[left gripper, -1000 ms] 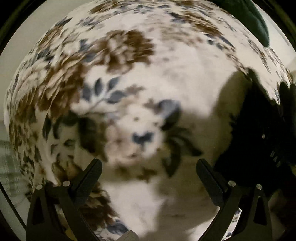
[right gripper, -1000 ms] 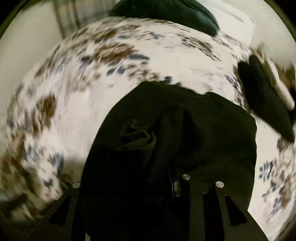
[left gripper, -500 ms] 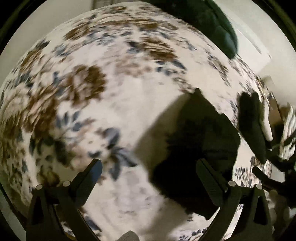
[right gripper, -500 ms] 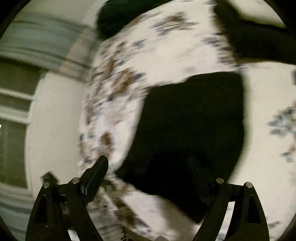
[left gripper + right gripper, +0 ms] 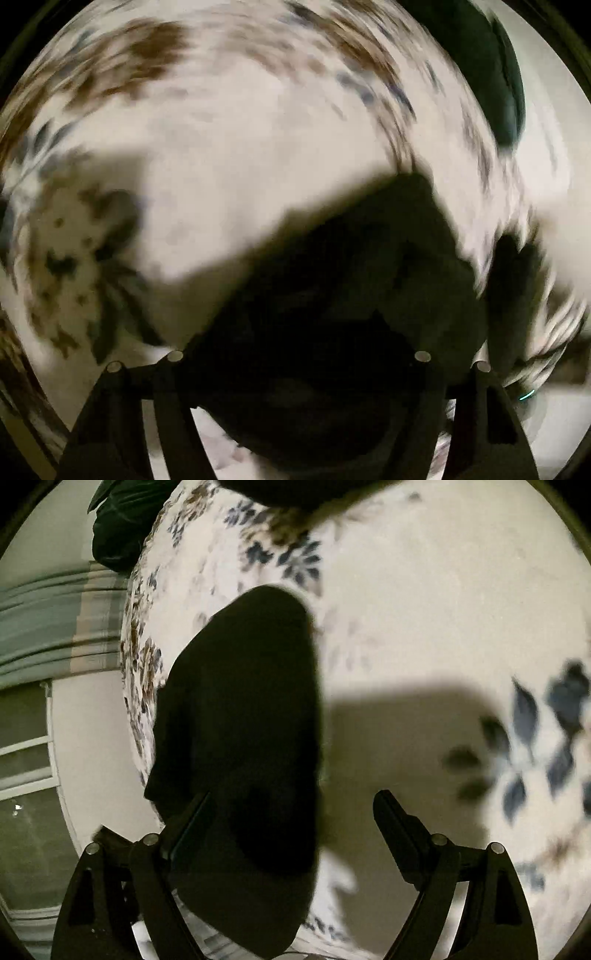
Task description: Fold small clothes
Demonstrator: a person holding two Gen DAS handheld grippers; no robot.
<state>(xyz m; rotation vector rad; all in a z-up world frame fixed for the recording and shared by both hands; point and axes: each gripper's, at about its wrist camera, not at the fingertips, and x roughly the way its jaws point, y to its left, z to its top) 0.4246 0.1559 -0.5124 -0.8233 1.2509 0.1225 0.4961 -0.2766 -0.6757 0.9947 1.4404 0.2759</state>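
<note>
Between and ahead of the spread right gripper (image 5: pixel 291 823) fingers, the folded black garment (image 5: pixel 243 716) lies flat on the floral bedspread (image 5: pixel 424 609), nearer its left finger. The left gripper (image 5: pixel 299 358) looks down onto the garment; dark cloth hides its fingertips, grip unclear.

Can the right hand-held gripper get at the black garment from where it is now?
Probably yes: the right hand-held gripper is open just above the black garment, which lies flat on the floral bedspread with nothing between.
</note>
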